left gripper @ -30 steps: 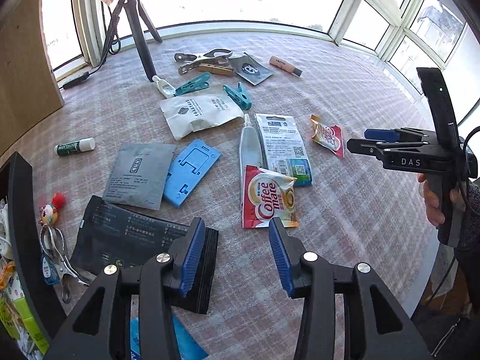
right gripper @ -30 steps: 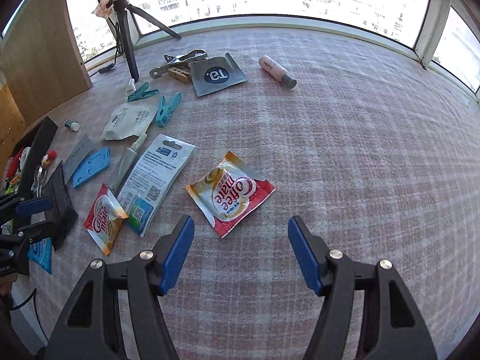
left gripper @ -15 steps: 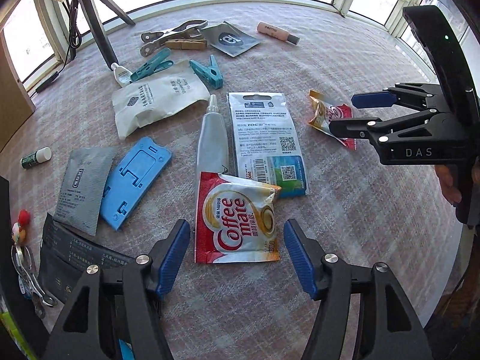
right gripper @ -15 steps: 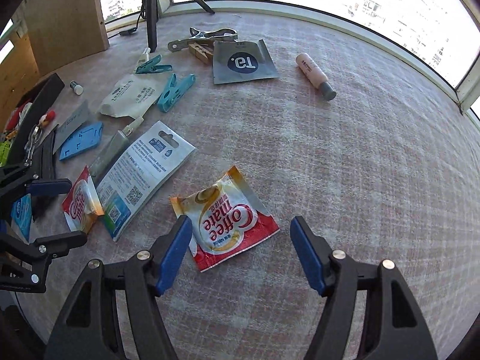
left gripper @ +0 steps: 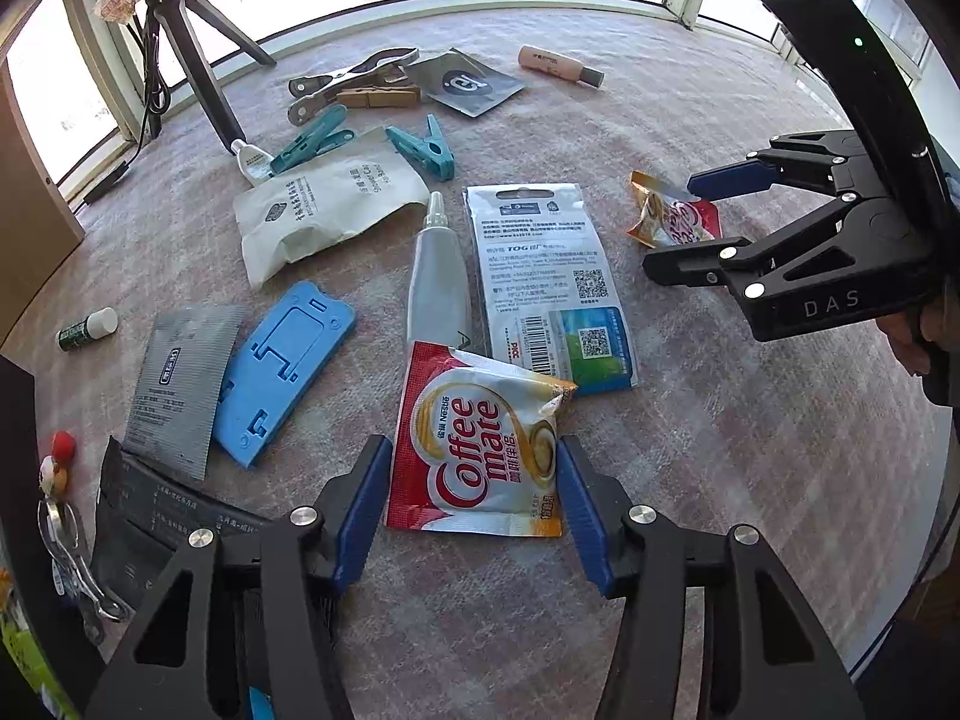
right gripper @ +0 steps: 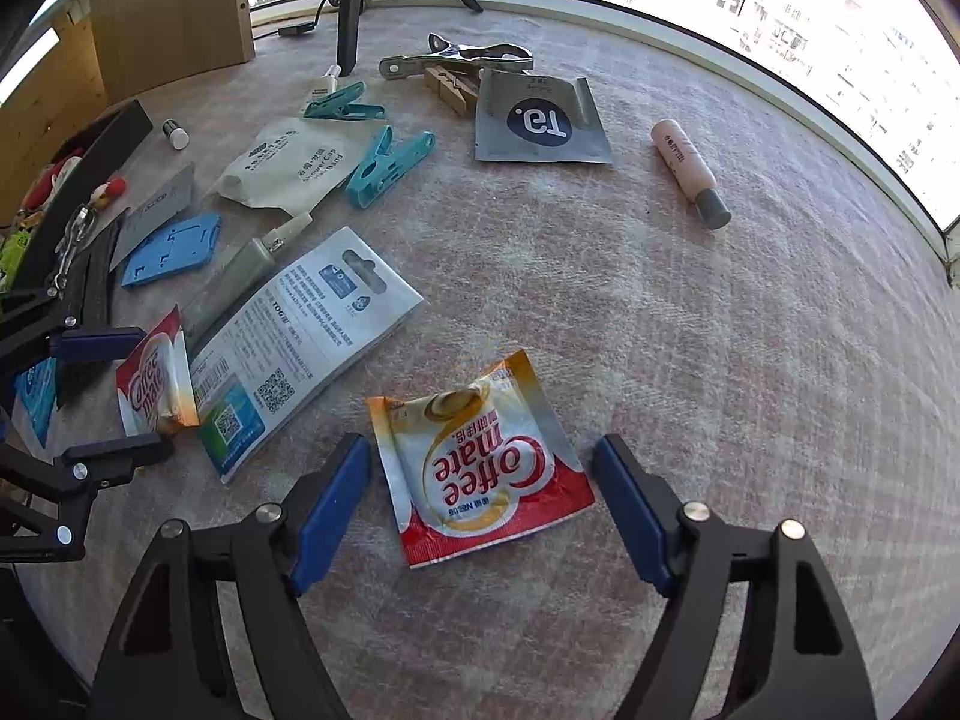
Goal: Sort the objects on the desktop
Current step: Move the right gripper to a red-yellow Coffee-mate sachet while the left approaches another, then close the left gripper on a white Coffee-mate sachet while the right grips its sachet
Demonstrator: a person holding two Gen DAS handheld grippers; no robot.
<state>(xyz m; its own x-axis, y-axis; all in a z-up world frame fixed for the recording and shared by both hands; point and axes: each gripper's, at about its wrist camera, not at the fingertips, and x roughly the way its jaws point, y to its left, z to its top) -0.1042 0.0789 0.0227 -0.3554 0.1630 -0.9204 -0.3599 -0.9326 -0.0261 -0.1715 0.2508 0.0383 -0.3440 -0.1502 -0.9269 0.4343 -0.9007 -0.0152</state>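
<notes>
Table [right gripper: 750,360] with checked cloth bears two Coffee-mate sachets [left gripper: 480,450], grey tube [left gripper: 438,282], blue holder [left gripper: 282,372], teal pegs [left gripper: 423,147]

L wrist cam: steep down, close | R: same | shared: table [left gripper: 750,450]

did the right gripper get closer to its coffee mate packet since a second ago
Yes. The right gripper came down toward the table; its Coffee-mate packet now lies between the opening jaws, untouched.
</notes>
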